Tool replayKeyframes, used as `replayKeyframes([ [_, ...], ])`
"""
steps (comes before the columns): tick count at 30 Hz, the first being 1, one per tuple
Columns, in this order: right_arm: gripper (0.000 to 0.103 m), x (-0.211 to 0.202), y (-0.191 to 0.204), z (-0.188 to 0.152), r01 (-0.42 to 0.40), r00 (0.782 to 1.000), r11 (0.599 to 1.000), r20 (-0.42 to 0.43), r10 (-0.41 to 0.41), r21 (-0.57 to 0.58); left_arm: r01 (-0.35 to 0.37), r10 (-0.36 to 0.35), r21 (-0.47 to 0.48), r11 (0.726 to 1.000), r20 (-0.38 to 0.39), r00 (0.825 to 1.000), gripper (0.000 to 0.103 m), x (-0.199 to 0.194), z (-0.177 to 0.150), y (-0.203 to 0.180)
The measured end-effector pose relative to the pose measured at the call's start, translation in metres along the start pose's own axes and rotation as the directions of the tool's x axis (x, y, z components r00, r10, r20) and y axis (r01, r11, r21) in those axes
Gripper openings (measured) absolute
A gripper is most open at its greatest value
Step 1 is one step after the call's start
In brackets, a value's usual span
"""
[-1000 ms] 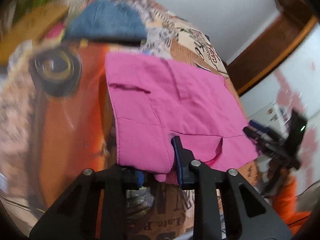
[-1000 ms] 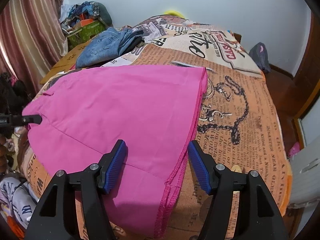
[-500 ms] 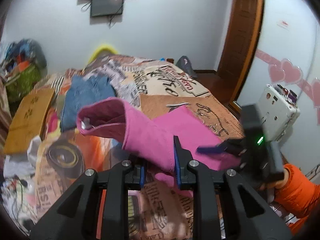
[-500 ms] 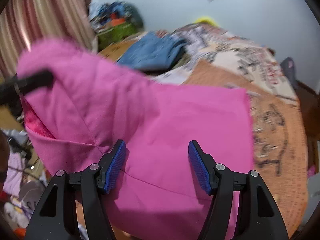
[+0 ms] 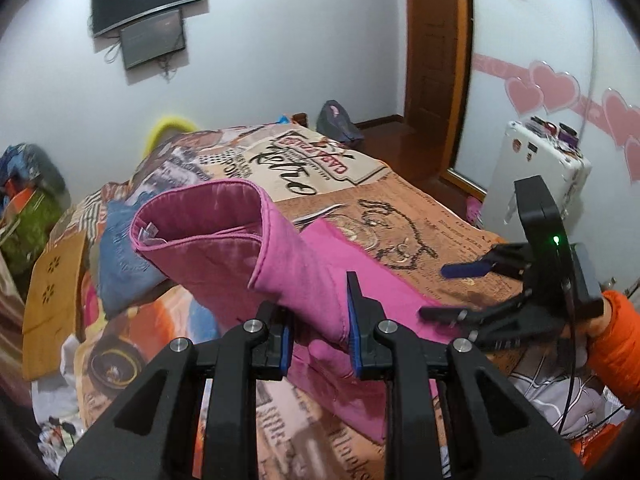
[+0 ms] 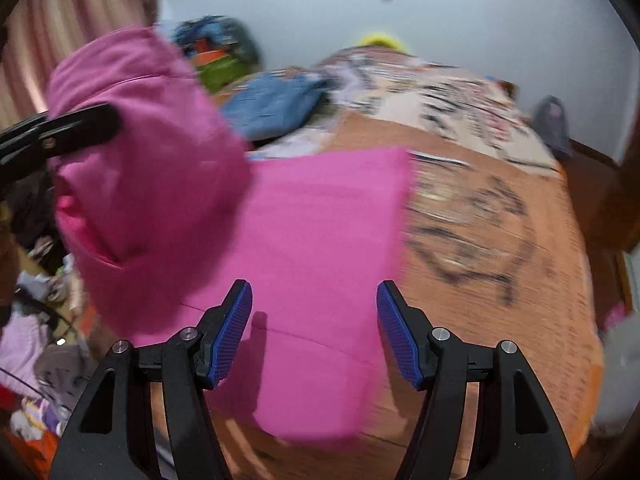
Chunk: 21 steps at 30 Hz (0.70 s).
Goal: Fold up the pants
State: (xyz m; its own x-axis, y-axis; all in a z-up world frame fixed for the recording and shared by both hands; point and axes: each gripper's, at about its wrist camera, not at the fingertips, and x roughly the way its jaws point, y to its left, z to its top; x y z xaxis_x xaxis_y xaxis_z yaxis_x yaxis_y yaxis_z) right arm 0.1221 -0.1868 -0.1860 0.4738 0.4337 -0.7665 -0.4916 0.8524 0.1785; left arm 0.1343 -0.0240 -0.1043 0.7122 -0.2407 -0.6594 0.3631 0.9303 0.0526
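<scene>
The bright pink cotton pants (image 5: 280, 256) are half lifted: one end rises in a loose tube at centre frame in the left wrist view, the rest lies flat on the orange printed bedspread (image 5: 420, 216). The left gripper (image 5: 318, 332) is clamped on a thick bunch of that raised cloth, its jaws narrow. The right gripper (image 6: 314, 332) hovers over the flat part in the lower centre of its own view, jaws wide, holding nothing. With only one corner held, the carried end may sag, twist or land skewed, and the bulky bunch could slip out; the blurred right view suggests fast motion, which may drag the flat layer
</scene>
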Motion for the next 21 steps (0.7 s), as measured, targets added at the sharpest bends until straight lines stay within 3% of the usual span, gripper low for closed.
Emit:
replayKeyframes([
  [4,0.061,-0.009,-0.038,-0.015,0.075,0.997,0.995,-0.026,-0.074,0.069,0.031,-0.03,0.031,0.999,-0.026,0.999,0.022,0.02,0.011,-0.016],
  [9,0.061,-0.004,-0.04,-0.031,0.078,0.996,0.994,-0.047,-0.075,0.075,0.082,-0.075,0.066,0.994,-0.103,0.992,0.022,0.051,0.023,-0.039],
  [13,0.061,-0.005,-0.043,-0.033,0.06,0.998,0.993,-0.027,-0.058,0.098,0.126,-0.114,0.048,0.991,-0.194,0.974,0.023,0.081,0.028,-0.047],
  [16,0.061,-0.007,-0.049,-0.036,0.041,0.999,0.991,-0.025,-0.038,0.129,0.163,-0.158,-0.001,0.987,-0.264,0.951,0.041,0.099,0.024,-0.05],
  [18,0.061,-0.008,-0.05,-0.037,0.044,0.999,0.991,-0.023,-0.042,0.128,0.18,-0.181,-0.028,0.983,-0.28,0.943,0.063,0.105,0.021,-0.05],
  [21,0.061,-0.01,-0.05,-0.038,0.054,0.998,0.991,-0.019,-0.052,0.123,0.172,-0.177,-0.041,0.984,-0.274,0.945,0.066,0.103,0.022,-0.05],
])
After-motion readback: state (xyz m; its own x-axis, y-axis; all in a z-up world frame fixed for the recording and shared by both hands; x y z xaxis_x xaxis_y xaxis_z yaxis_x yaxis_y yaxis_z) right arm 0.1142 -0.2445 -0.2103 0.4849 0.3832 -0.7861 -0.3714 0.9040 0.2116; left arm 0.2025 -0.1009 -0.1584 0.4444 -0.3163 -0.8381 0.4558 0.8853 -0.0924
